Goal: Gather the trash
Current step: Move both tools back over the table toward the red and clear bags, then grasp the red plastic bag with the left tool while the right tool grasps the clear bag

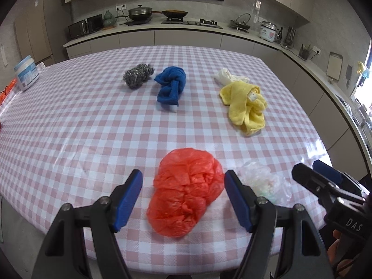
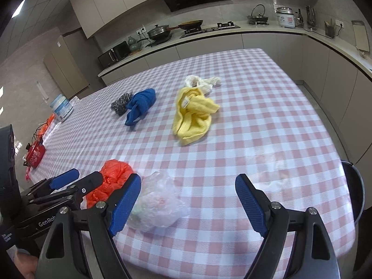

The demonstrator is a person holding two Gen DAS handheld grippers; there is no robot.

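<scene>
A crumpled red plastic bag (image 1: 186,190) lies near the table's front edge, between the open fingers of my left gripper (image 1: 183,183). A clear plastic bag (image 1: 265,183) lies just right of it. In the right wrist view the clear bag (image 2: 160,204) sits by the left finger of my open, empty right gripper (image 2: 188,190), with the red bag (image 2: 109,181) further left behind the left gripper (image 2: 76,181). The right gripper (image 1: 311,169) shows at the left wrist view's right edge.
On the pink checked tablecloth (image 1: 93,127) lie a steel scourer (image 1: 137,74), a blue cloth (image 1: 172,83), a yellow cloth (image 1: 246,104) and a white rag (image 1: 227,75). A white tub (image 1: 25,72) stands far left. A dark bin (image 2: 355,186) stands right of the table.
</scene>
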